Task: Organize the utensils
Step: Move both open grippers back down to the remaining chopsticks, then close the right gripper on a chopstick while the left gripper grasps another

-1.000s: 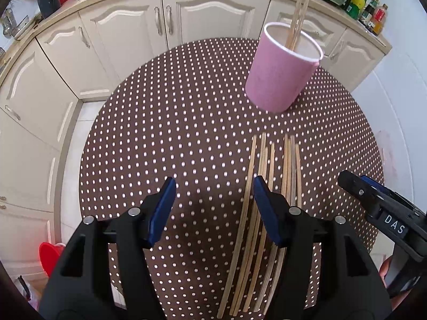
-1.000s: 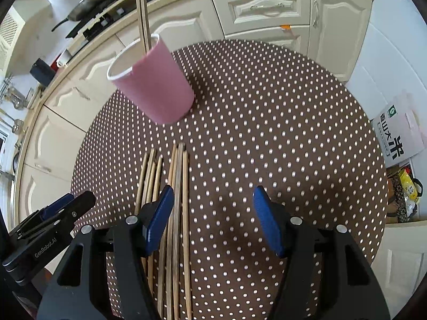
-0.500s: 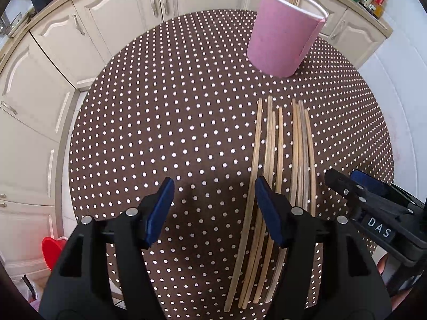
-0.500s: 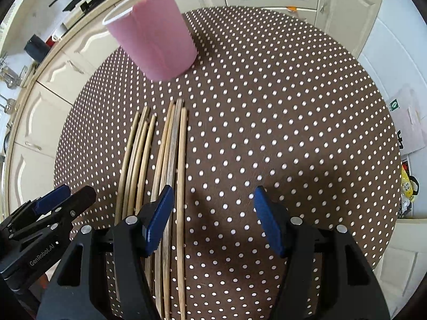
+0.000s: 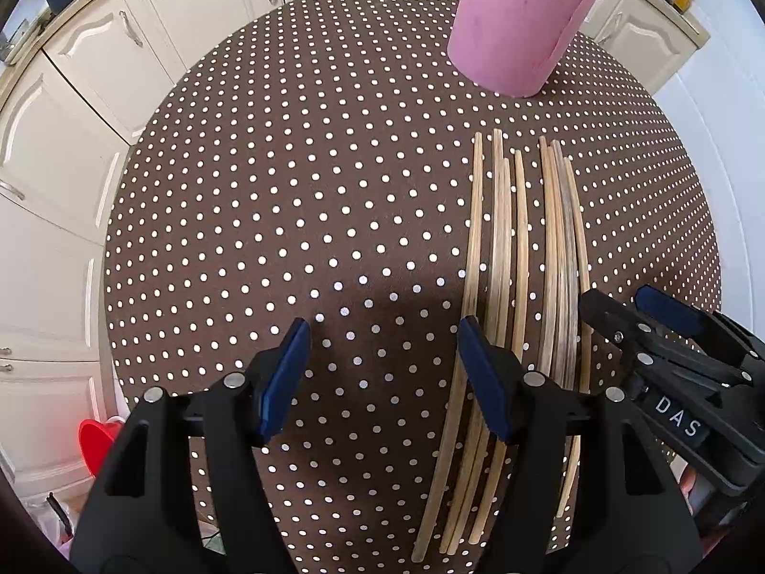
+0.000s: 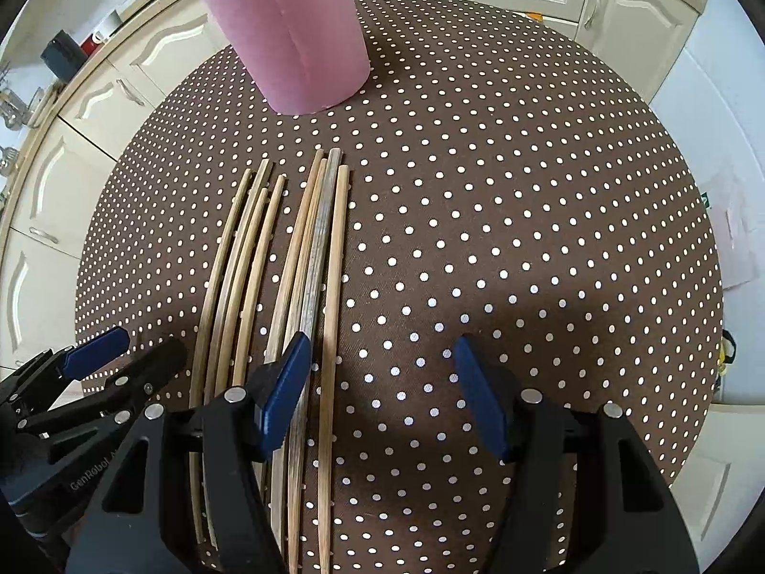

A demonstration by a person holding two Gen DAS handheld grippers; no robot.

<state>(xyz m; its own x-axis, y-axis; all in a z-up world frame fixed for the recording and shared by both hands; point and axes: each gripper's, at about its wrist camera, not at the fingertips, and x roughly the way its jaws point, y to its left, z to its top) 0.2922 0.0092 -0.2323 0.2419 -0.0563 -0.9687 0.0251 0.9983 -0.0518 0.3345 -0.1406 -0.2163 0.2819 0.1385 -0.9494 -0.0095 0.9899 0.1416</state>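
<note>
Both grippers — left gripper (image 5: 382,373), right gripper (image 6: 380,382), jaws released — have dropped nearer the chopsticks (image 5: 521,248).

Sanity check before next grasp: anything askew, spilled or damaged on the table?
Nothing spilled or broken. The chopsticks lie roughly parallel in two loose groups, tips uneven, one greyer than the rest. The pink cup stands upright beyond them. Both grippers' jaws are open.

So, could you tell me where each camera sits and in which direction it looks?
Left wrist: on the left gripper, facing forward and down at the table; its own open fingers show, the right gripper at the right edge.
Right wrist: on the right gripper, same direction; its open fingers show, the left gripper at lower left.
Shared: the pink cup at the far side and the chopsticks lying flat on the dotted cloth.
</note>
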